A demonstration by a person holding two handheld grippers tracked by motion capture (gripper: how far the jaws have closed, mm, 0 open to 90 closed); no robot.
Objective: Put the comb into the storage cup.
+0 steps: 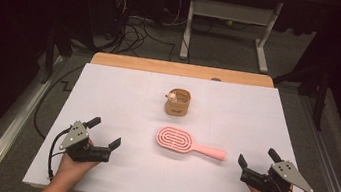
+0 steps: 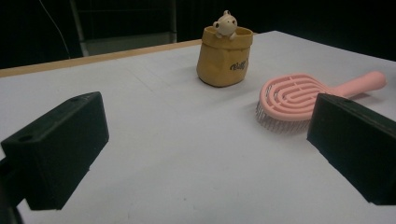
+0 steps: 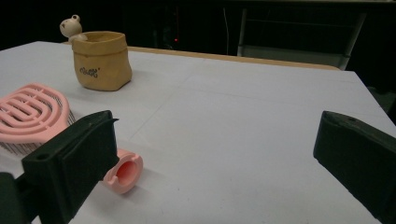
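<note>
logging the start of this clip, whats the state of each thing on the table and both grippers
pink hairbrush: lying flat on the white table cover, bristles down, handle toward the right gripper, untouched
tan bag-shaped pot: upright behind the brush, apart from it, a small figure peeking over its rim
left gripper: jaws open, nothing between them, resting near the front edge
right gripper: jaws open, nothing between them, close to the brush handle's end

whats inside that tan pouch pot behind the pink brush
A small cream figurine peeks over the rim of the tan pouch pot. Its walls cover the rest of the inside, so anything lower down cannot be seen.
</note>
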